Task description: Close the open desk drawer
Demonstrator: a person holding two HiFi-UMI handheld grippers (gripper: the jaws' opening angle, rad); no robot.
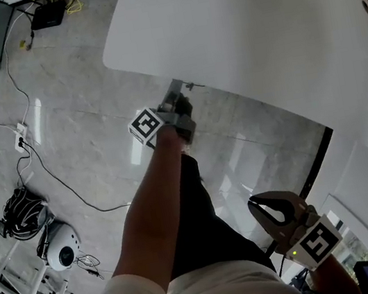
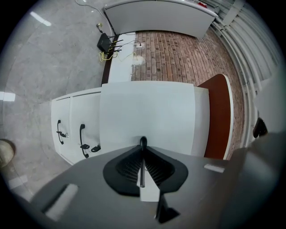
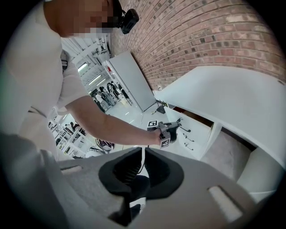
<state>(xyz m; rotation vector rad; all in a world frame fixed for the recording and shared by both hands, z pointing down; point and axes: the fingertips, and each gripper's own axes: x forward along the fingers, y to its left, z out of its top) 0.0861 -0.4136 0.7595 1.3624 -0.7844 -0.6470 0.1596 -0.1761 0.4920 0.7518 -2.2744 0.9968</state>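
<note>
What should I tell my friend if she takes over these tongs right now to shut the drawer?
Left tongs: shut on the drawer handle, a thin black bar.
Right tongs: shut, holding nothing, held back from the desk.
Drawer: pulled out from under the white desk top; the right gripper view shows a dark gap behind its front.
Done: the handle is gripped.
Left: probably push the drawer straight in until its front sits level with the desk, then open the left tongs and pull away.
</note>
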